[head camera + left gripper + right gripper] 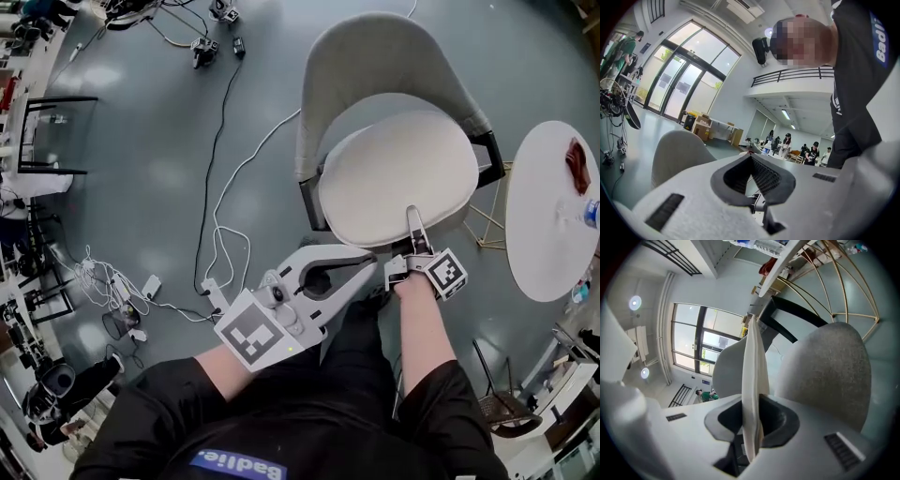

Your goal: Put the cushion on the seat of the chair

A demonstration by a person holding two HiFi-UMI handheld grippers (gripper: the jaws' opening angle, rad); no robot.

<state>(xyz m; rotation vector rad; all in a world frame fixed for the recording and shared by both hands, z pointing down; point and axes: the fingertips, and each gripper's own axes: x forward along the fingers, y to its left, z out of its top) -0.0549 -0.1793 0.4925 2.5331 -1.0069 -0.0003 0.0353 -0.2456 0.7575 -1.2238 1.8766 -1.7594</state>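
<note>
A round white cushion [398, 173] lies over the seat of a grey shell chair [375, 52] with black arms. My right gripper [411, 217] is shut on the cushion's near rim. In the right gripper view the cushion [752, 357] runs edge-on between the jaws of the right gripper [751, 404], and the grey chair shell [825, 371] bulges close on the right. My left gripper [367, 258] points at the cushion's near edge from the lower left. In its own view the left gripper [751, 158] has its jaw tips together with nothing between them, and the chair back [677, 150] stands to the left.
A round white table [548, 234] stands right of the chair with a red thing [577, 164] and a bottle [592, 214] on it. White and black cables [220, 187] and power strips [150, 286] trail over the floor at left. A black frame [47, 136] stands far left.
</note>
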